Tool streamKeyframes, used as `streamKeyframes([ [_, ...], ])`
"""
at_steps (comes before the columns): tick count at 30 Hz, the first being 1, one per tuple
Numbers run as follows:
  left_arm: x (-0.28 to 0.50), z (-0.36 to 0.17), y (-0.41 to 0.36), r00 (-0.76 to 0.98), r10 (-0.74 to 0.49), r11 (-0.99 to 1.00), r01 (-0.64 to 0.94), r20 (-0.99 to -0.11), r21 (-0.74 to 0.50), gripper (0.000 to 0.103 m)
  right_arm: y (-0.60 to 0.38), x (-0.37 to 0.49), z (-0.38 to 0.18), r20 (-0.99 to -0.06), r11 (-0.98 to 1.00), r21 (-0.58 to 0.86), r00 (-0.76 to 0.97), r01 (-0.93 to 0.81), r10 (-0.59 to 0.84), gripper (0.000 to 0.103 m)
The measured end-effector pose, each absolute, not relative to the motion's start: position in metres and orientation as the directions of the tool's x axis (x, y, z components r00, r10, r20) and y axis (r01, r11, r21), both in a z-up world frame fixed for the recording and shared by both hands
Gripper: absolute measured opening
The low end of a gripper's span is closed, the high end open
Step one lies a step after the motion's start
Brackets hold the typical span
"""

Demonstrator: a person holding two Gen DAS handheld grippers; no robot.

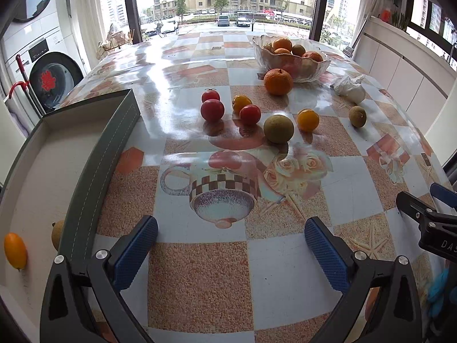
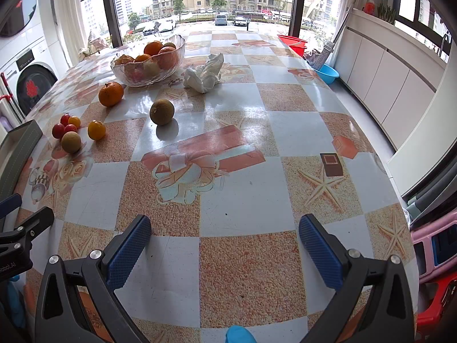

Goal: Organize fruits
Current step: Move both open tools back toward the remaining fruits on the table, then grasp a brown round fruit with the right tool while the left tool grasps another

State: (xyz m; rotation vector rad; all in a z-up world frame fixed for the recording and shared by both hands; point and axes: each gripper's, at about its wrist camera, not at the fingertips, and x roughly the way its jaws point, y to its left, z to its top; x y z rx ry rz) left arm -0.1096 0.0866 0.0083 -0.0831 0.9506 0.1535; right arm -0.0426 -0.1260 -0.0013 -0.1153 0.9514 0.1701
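Loose fruit lies mid-table: three red tomatoes (image 1: 212, 109), two yellow-orange fruits (image 1: 308, 119), a brown-green fruit (image 1: 278, 129), another further right (image 1: 357, 116) and a big orange (image 1: 278, 81). A glass bowl (image 1: 291, 65) holds more fruit. A grey tray (image 1: 94, 154) at the left holds a yellow fruit (image 1: 15, 250) and a brownish one (image 1: 57, 234). My left gripper (image 1: 231, 243) is open and empty above the near table. My right gripper (image 2: 225, 240) is open and empty; the brown-green fruit (image 2: 162, 111) lies far ahead of it.
A crumpled white bag (image 2: 204, 74) lies beside the bowl (image 2: 148, 63). A washing machine (image 1: 42, 80) stands left of the table, white cabinets (image 2: 385, 85) to the right. A blue basin (image 2: 328, 73) and red tub (image 2: 294, 44) sit past the far right edge.
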Motion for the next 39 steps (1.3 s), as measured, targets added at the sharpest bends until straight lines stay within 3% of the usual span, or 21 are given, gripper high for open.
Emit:
streamKeyframes([
  [16,-0.108,0.008,0.086,0.57,0.096,0.986,-0.168,-0.816,-0.002,0.103,-0.126,-0.041,-0.001,-0.819,0.981,-0.023,0.566,-0.195,0.094,0.103],
  [20,-0.108,0.008,0.086,0.562,0.095,0.986,-0.169,-0.822,-0.001,0.103,-0.122,-0.03,0.001,-0.858,0.978,-0.019,0.506,-0.206,0.09,0.103],
  [28,-0.09,0.025,0.098,0.555,0.063,0.98,-0.193,-0.829,-0.055,0.103,-0.09,0.022,0.005,-0.866,0.957,0.072,0.459,-0.279,0.199,0.102],
  [30,-0.085,0.028,0.1,0.556,0.069,0.98,-0.195,-0.828,-0.05,0.091,-0.076,0.032,0.005,-0.86,0.952,0.054,0.471,-0.302,0.198,0.1],
  [35,-0.067,0.025,0.102,0.536,0.081,0.979,-0.202,-0.84,-0.035,0.088,-0.048,0.045,0.006,-0.839,0.934,0.015,0.503,-0.356,0.205,0.083],
  [36,-0.062,0.025,0.102,0.536,0.079,0.979,-0.201,-0.841,-0.036,0.088,-0.044,0.046,0.007,-0.834,0.931,0.005,0.512,-0.364,0.204,0.073],
  [39,-0.052,0.024,0.098,0.534,0.066,0.981,-0.19,-0.843,-0.044,0.081,-0.045,0.048,0.011,-0.818,0.921,0.026,0.521,-0.388,0.242,0.027],
])
